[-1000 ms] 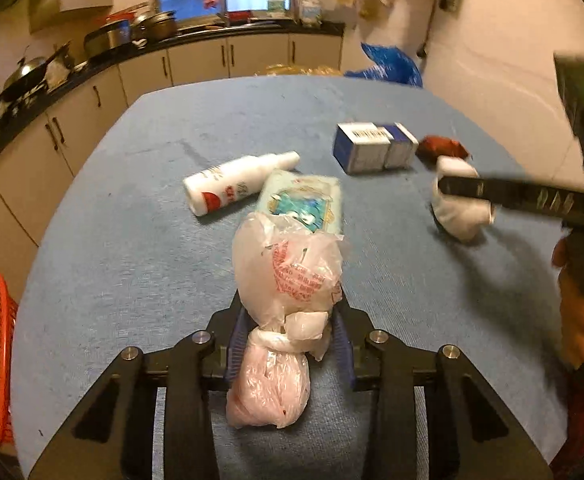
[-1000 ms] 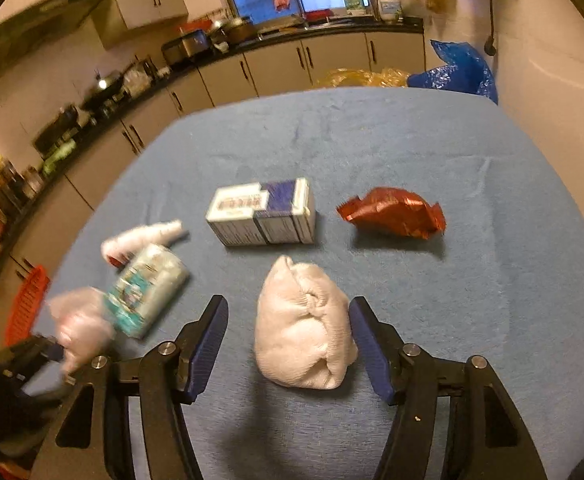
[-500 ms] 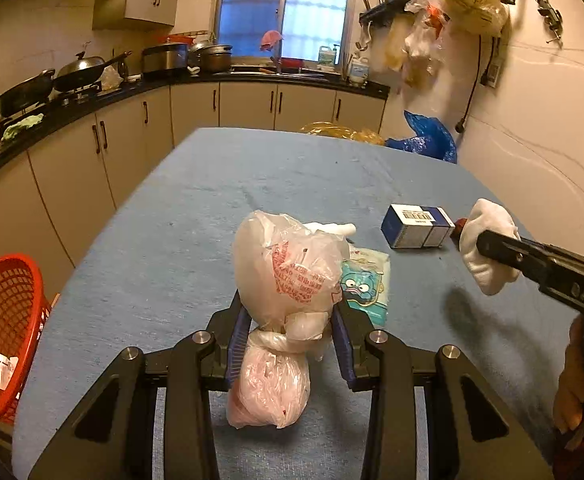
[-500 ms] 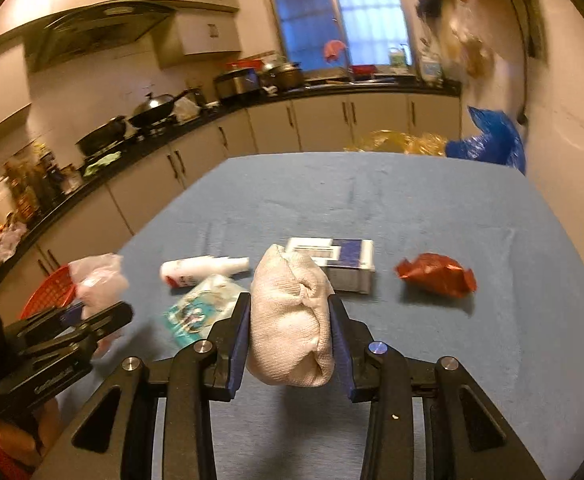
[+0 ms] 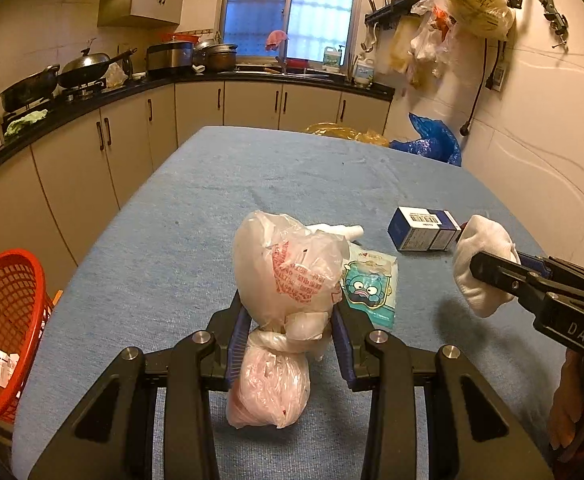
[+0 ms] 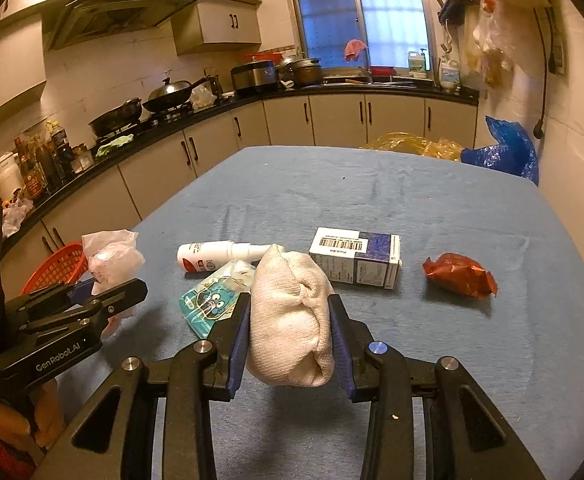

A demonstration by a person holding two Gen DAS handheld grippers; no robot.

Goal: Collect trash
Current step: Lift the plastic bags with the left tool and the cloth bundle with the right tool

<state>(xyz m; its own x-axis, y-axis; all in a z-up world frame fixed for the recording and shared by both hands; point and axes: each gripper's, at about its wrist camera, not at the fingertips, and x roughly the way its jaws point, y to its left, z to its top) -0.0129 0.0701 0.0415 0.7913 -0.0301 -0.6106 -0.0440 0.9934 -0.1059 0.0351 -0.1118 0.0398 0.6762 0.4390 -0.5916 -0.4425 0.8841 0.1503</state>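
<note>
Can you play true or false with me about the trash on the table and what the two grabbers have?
1. The left gripper holds a knotted plastic bag. True.
2. The right gripper is empty. False: it squeezes a white cloth wad.
3. The red wrapper lies on the table. True.
4. The box is in the orange basket. False: it lies on the table.

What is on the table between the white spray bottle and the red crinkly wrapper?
The blue and white box lies between the spray bottle and the red wrapper, on the blue table. The right wrist view shows it best.
</note>
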